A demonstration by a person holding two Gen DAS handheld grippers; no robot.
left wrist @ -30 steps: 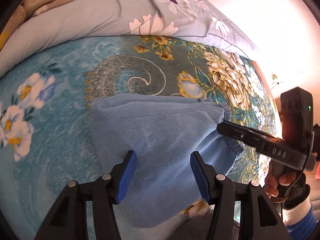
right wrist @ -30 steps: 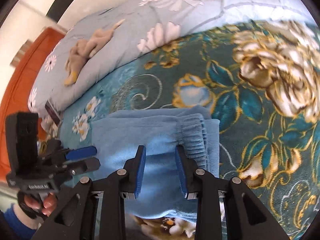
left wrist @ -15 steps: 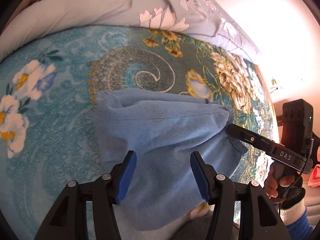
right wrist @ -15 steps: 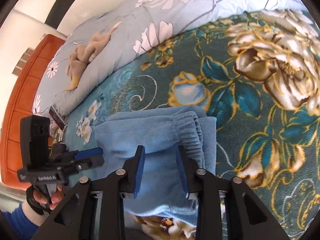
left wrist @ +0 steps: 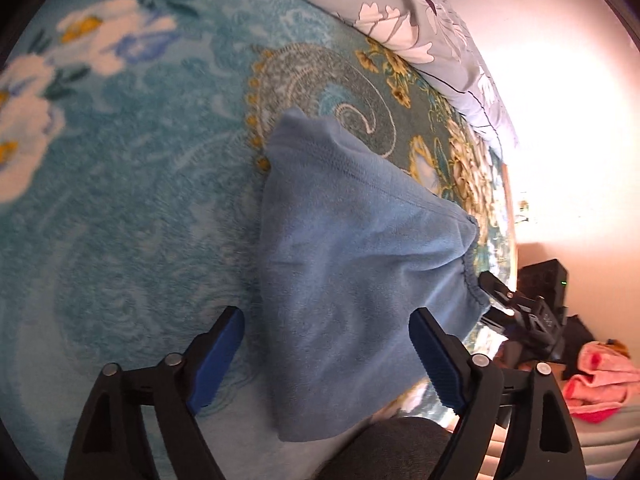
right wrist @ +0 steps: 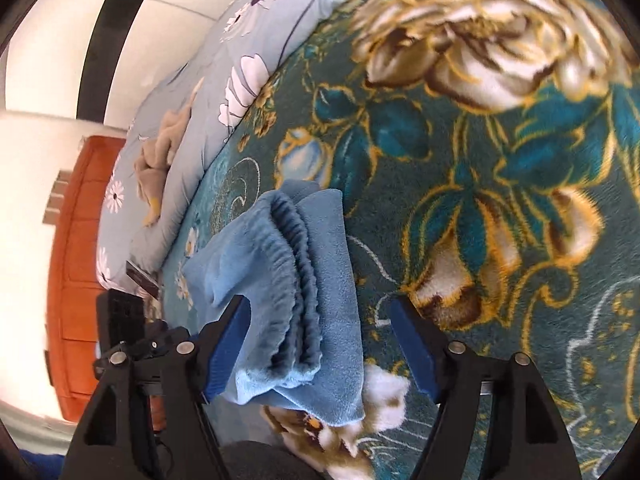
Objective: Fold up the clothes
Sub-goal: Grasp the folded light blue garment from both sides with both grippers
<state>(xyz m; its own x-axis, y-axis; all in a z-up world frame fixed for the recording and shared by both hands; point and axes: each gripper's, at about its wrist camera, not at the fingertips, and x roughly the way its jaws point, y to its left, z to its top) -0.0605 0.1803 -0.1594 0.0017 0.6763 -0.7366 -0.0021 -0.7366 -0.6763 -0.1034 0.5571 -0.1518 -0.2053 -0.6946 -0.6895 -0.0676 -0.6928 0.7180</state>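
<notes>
Since the soft light-blue fleece garment [left wrist: 360, 280] lies folded in layers on the floral teal bed blanket [left wrist: 140, 200], little seemingly remains; both the left gripper [left wrist: 326, 344] and right gripper [right wrist: 318, 344] gape, fingers released.

Blown-out glare washes the right wall [left wrist: 560, 100]; fisheye edges bend and blur.

A home bedroom, shown by the plush teal floral blanket [right wrist: 500, 152] spread over a bed, with a grey-blue flower-printed quilt [right wrist: 224, 92] bunched along the blanket's far edge, an orange wooden headboard [right wrist: 76, 264] beyond the quilt, and pink folded clothing [left wrist: 596, 384] lying off the blanket's side.
</notes>
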